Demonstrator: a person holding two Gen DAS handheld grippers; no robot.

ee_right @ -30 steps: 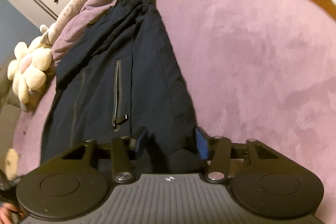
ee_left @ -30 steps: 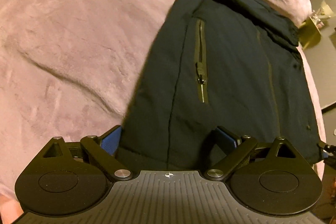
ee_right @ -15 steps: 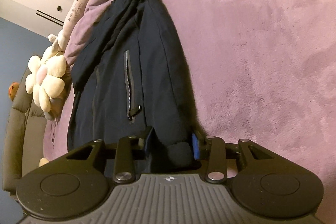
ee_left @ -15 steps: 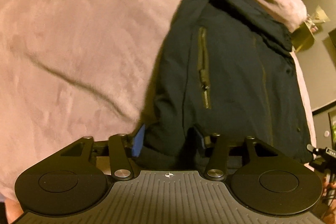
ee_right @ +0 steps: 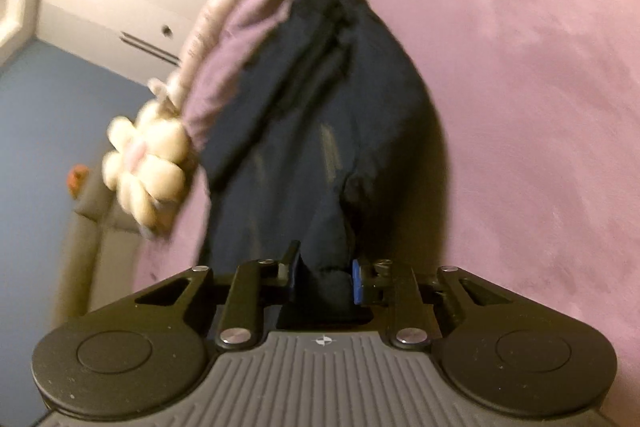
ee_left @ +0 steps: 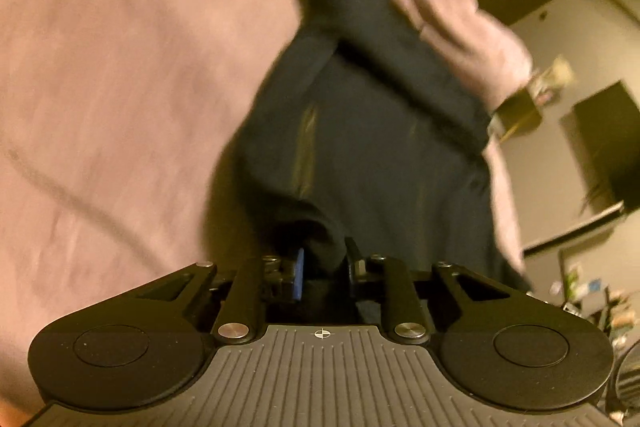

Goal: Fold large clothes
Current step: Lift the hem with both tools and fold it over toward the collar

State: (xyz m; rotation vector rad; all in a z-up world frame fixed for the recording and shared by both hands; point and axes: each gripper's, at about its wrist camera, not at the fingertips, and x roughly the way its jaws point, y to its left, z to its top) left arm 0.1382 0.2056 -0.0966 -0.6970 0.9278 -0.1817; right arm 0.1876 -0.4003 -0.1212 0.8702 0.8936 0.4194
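On the pink blanket, jacket hem bunched betw. left gripper & right gripper, both just clamped on it.

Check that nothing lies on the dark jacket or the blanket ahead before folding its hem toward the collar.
Nothing visible does. Both the left gripper and right gripper have just closed on the jacket hem; the pink blanket alongside shows bare.

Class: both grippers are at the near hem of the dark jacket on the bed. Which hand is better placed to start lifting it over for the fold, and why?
Neither clearly: the left gripper and right gripper have both just been closing and now each pinches a bunch of the dark jacket's hem. Judged from this, they should lift together over the pink blanket.
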